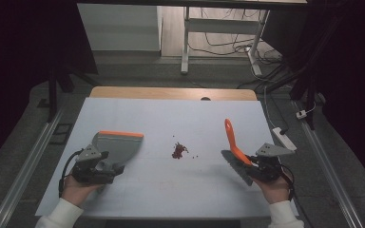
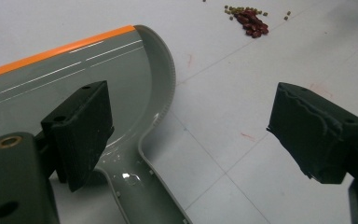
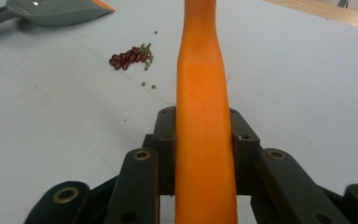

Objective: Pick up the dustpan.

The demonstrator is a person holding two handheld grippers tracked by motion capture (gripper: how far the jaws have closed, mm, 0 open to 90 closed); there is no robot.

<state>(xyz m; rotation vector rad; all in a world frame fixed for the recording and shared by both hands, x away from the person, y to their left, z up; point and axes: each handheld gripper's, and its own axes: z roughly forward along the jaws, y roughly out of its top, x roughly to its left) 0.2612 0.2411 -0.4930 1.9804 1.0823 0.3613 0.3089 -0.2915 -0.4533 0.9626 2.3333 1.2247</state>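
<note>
The right gripper (image 3: 204,154) is clamping its 2 jaws tight on the orange brush handle (image 3: 203,93), which is pointing toward 12 o'clock. The left gripper (image 2: 186,130) is holding its jaws wide apart and gripping nothing, with the grey dustpan (image 2: 74,79) lying under the left-hand jaw. On the white tabletop (image 1: 171,185), the beans (image 1: 179,150) are sitting between both, at 1 o'clock from the dustpan.

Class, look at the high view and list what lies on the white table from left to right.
Left gripper → dustpan → pile of beans → brush → right gripper
</note>
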